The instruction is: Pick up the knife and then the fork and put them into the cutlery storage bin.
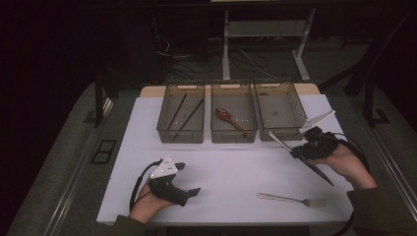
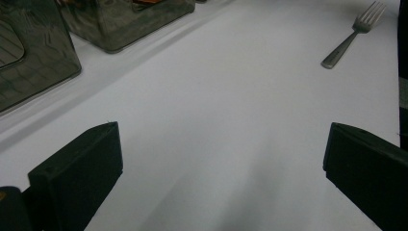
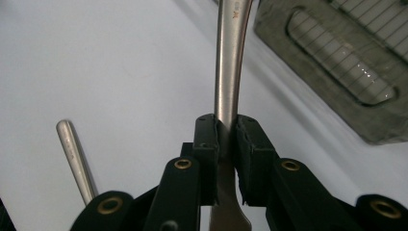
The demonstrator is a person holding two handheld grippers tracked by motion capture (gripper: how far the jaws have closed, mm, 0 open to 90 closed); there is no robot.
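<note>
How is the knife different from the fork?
The knife is pinched in the right gripper and held slanted above the table; the fork lies flat on it, untouched. The knife ends in a blade, the fork in prongs. Both are shiny metal.

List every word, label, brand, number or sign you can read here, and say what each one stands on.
No text reads clearly.
A small reddish stamp sits near the top of the metal utensil handle clamped in the right gripper; too blurred to read.
The fork, the three bins and the white table show no lettering.
</note>
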